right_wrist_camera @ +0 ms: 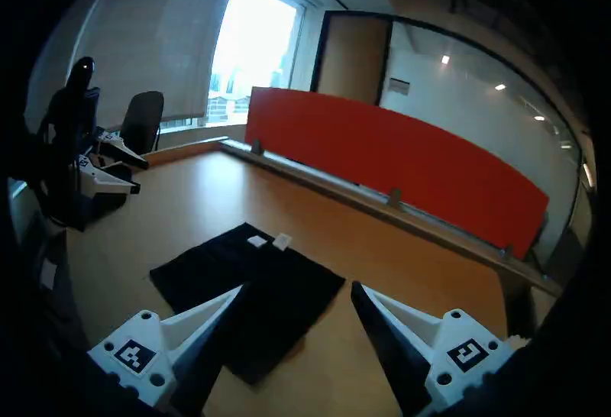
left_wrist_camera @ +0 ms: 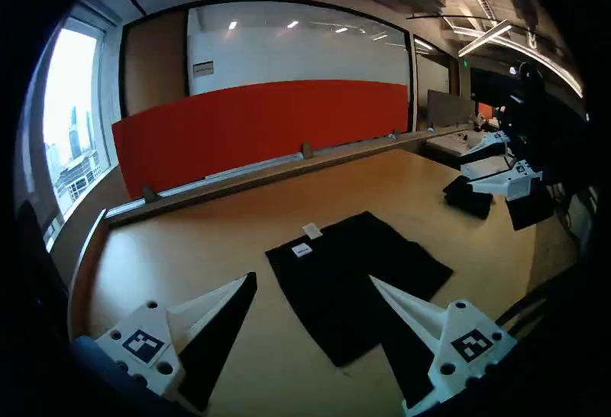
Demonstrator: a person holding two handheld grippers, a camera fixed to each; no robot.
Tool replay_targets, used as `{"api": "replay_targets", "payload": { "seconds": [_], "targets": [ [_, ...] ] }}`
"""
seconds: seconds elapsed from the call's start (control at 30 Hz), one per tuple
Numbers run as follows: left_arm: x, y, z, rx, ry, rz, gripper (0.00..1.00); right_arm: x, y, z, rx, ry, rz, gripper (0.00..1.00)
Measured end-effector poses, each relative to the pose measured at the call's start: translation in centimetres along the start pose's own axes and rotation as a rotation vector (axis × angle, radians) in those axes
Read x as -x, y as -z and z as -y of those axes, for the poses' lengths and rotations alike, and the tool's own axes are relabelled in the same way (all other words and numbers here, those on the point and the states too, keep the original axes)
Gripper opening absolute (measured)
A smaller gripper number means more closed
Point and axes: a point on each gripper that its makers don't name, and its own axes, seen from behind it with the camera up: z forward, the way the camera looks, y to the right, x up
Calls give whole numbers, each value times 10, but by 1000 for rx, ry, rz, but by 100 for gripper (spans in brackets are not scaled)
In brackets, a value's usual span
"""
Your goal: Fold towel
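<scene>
Towel (left_wrist_camera: 359,279), black and matte, lies flat on the table (left_wrist_camera: 191,249) as a rough rectangle set at a slant, its corners soft rather than crisp. It may be doubled over, but the dark cloth hides any layered edge. Two small white tags (left_wrist_camera: 307,239) sit side by side near its far edge. The table is smooth, warm-toned wood with a faint sheen, and a raised rail runs along its far side under a flat red partition (left_wrist_camera: 260,130).

The left tool (left_wrist_camera: 311,277) hangs above the towel's near part with its jaws spread wide and nothing between them. Its fingers (left_wrist_camera: 428,318) are white, hard-looking wedges that taper to points, with black inner faces and a square black-and-white marker on each base. The right tool (right_wrist_camera: 298,286) is built the same and is also spread wide and empty, poised over the towel's near edge in the right gripper view. A dark office chair (right_wrist_camera: 143,121) stands by the bright window (right_wrist_camera: 252,50).
</scene>
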Motion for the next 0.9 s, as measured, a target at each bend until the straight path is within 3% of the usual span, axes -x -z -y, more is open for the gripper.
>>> {"api": "replay_targets", "payload": {
  "seconds": [0.5, 0.9],
  "targets": [
    [59, -24, -16, 46, -10, 114, 98, 59, -22, 22, -59, -2, 102, 100],
    [103, -44, -31, 101, -47, 210, 98, 102, -38, 42, -106, 10, 174, 100]
  ]
}}
